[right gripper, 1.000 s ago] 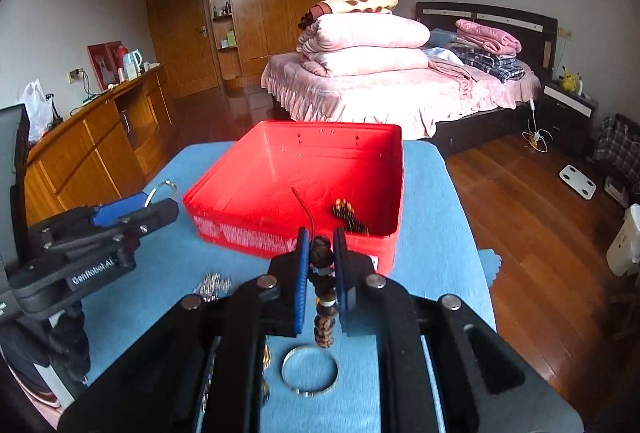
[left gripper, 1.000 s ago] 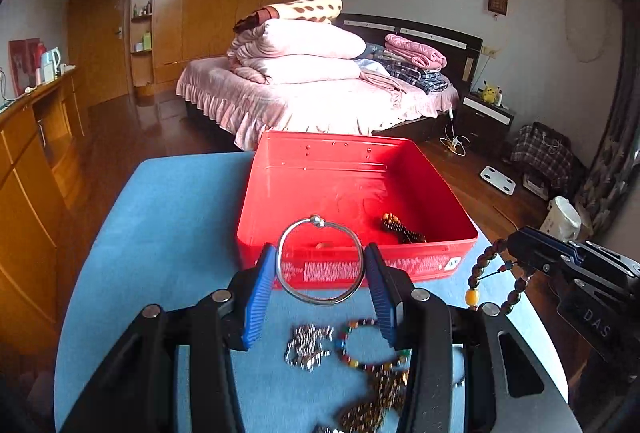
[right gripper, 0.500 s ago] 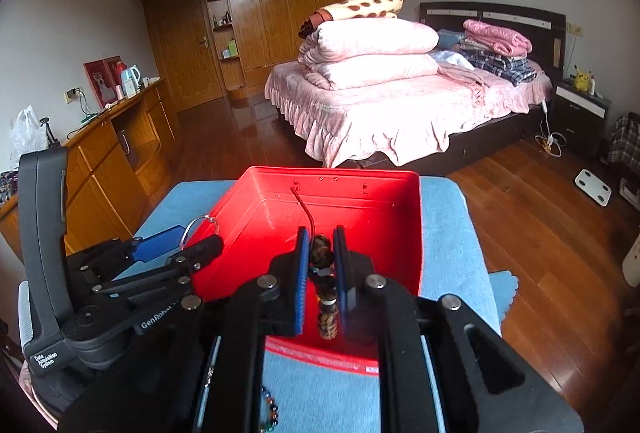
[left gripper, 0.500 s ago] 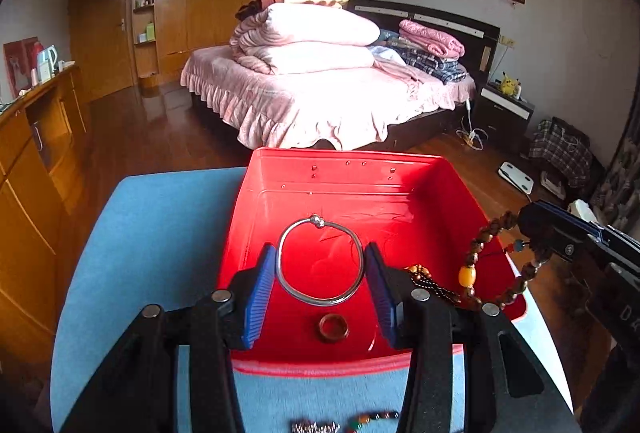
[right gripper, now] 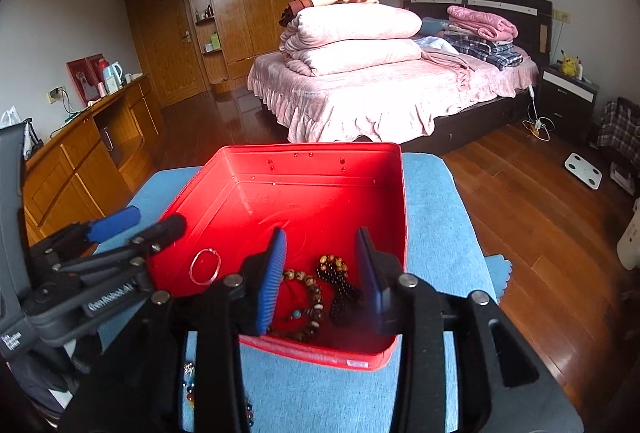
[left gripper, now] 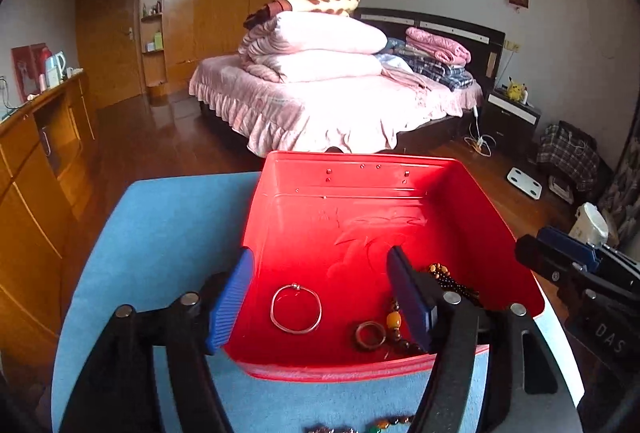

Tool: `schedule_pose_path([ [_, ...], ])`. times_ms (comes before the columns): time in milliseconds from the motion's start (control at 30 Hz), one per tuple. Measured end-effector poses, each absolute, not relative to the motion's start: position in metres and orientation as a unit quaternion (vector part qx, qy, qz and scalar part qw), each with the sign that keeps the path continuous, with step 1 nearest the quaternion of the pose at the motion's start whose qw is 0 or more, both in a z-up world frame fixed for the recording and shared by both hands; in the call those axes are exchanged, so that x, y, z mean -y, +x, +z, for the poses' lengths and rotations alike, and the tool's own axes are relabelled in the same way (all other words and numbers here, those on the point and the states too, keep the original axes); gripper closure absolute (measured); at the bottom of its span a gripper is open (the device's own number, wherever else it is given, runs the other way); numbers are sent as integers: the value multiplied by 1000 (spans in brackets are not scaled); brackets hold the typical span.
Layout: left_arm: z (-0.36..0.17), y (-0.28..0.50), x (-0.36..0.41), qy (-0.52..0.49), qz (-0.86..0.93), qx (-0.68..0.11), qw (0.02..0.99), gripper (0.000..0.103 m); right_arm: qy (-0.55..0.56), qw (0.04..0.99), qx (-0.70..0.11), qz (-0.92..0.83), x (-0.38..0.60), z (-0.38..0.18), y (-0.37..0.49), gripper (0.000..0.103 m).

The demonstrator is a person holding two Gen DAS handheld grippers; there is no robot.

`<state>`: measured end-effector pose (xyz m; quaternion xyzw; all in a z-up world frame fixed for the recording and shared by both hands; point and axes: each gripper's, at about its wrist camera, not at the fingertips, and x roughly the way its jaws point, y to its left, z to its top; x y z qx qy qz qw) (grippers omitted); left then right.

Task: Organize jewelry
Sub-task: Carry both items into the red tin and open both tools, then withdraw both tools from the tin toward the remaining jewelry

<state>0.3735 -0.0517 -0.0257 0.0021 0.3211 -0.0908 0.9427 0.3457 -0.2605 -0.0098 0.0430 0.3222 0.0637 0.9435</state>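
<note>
A red box (left gripper: pixel 360 177) stands on the blue cloth. My left gripper (left gripper: pixel 320 299) hovers over its near left part, its jaws opening and nothing between the pads. Below it a silver bangle (left gripper: pixel 296 309) lies flat on the box floor beside a brown ring (left gripper: pixel 369 335). My right gripper (right gripper: pixel 322 277) hangs over the near right part, its jaws opening too and empty. Under it lie a brown bead bracelet (right gripper: pixel 308 305) and a dark bead string (right gripper: pixel 340 285). The right wrist view also shows the bangle (right gripper: pixel 205 267) and the left gripper (right gripper: pixel 144 225).
More jewelry lies on the blue cloth (left gripper: pixel 160 233) in front of the box: coloured beads (left gripper: pixel 384 424) and a silver piece (right gripper: pixel 188 369). Beyond the table are a bed (right gripper: pixel 380 89), a wooden sideboard (right gripper: pixel 80 161) on the left and wood floor (right gripper: pixel 540 201) on the right.
Both grippers moved forward over the red box and opened. The silver bangle left the left jaws and the bead bracelet left the right jaws; both now lie in the box.
</note>
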Motion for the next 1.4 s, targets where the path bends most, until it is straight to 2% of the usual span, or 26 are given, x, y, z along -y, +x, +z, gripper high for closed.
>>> schedule_pose_path([
  [167, -18, 349, 32, -4, -80, -306, 949, 29, 39, 946, -316, 66, 260, -10, 324, 50],
  [233, -17, 337, 24, -2, -70, -300, 951, 22, 39, 946, -315, 66, 256, -10, 314, 43],
  [333, -19, 315, 15, 3, -61, -291, 955, 17, 39, 945, -318, 64, 253, -15, 294, 39],
  [400, -22, 298, 10, 1, -59, -292, 955, 14, 37, 945, -320, 61, 251, -18, 283, 31],
  [467, -25, 288, 6, 1, -60, -295, 954, 14, 37, 944, -324, 59, 249, -21, 272, 29],
  [567, -30, 272, 3, 2, -57, -298, 953, 13, 36, 942, -329, 46, 249, -27, 256, 15],
  [633, -33, 264, 1, -1, -55, -302, 952, 11, 30, 943, -331, 31, 249, -31, 248, 14],
  [700, -36, 257, -1, 0, -53, -305, 951, 11, 23, 943, -331, 10, 248, -34, 238, 6],
  [1400, -86, 215, -9, 3, -46, -340, 939, 10, 19, 920, -390, -21, 247, -94, 216, 6],
])
